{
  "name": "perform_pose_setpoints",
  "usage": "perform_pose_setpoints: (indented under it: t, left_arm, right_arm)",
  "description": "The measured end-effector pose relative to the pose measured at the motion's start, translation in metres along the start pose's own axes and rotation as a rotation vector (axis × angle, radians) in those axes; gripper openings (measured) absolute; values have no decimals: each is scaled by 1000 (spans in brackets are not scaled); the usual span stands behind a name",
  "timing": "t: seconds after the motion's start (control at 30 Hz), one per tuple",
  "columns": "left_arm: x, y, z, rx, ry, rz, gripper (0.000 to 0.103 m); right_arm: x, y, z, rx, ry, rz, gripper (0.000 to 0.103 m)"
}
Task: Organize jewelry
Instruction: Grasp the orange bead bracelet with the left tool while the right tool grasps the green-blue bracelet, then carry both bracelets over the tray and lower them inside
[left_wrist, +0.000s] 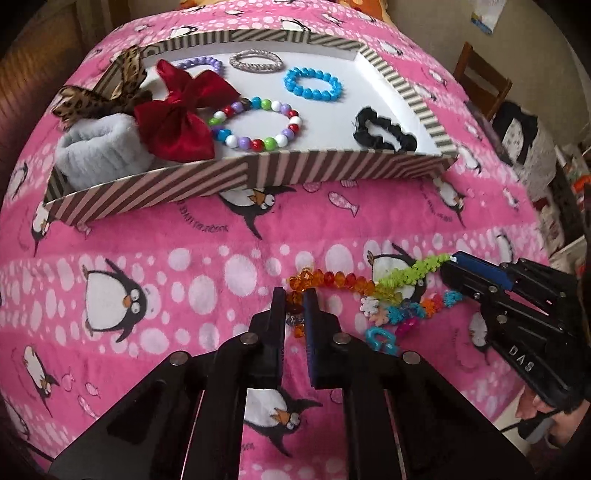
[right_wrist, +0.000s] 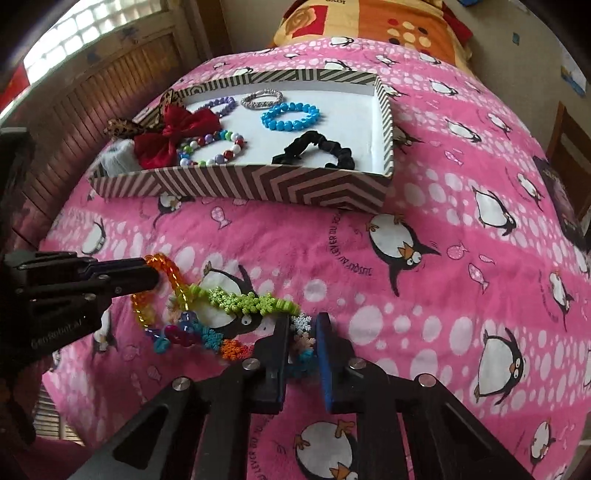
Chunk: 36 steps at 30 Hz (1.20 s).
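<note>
A striped box (left_wrist: 159, 184) (right_wrist: 258, 181) on the pink penguin blanket holds a blue bead bracelet (left_wrist: 313, 83), a multicolour bead bracelet (left_wrist: 255, 125), a black scrunchie (left_wrist: 384, 131), a red bow (left_wrist: 177, 110) and other hair pieces. In front lie an orange-yellow bead bracelet (left_wrist: 332, 278) (right_wrist: 173, 277) and a snowflake bracelet (left_wrist: 413, 273) (right_wrist: 251, 304), tangled together. My left gripper (left_wrist: 295, 301) (right_wrist: 157, 275) is closed on the orange bead bracelet. My right gripper (right_wrist: 302, 328) (left_wrist: 448, 258) is closed on the snowflake bracelet.
A grey fluffy band (left_wrist: 99, 155) and a leopard bow (left_wrist: 96, 99) sit at the box's left end. A wooden headboard (right_wrist: 92, 110) runs along the left. A chair (left_wrist: 480, 85) stands right of the bed. A yellow-orange pillow (right_wrist: 369, 26) lies at the far end.
</note>
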<state>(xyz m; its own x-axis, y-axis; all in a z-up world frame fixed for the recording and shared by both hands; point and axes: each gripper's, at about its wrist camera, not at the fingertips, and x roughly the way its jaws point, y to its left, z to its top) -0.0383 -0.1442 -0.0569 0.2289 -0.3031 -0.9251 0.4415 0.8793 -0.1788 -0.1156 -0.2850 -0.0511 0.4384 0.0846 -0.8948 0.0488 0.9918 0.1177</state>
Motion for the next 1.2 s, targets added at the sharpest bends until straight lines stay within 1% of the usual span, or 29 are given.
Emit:
perform_pose_setpoints:
  t: [0.1,0.27,0.43,0.63,0.77,0.9,1.07,1.2]
  left_arm:
    - [-18,5,3,-19,-26,-36,8]
    - [-51,9,11,-17,-87,-44,8]
    - [-81,12,19,-7,-144,-31,8]
    - [-106,15,29,6,-203,-2,8]
    - [-114,16,38,13,-228,16,8]
    - [-116,13,44,24,-242,25,8]
    - [-114,9,55,36,-247,35,8]
    - [-110,8,69,39,-243,30,8]
  right_arm:
    - [-23,-4,5,13,-48,15,13]
    - [-58,-5,22,28,-130,38,13]
    - [-78,-1,39,16,-188,22,13]
    - [-95,-3,56,17,-236,14,13]
    - [-103,0,67,6,-256,13,13]
    - [-104,2,76,-10,-258,12,13]
    - [-102,4,91,-30,-256,7,13]
    - [-98,3,106,-43,-255,9,13]
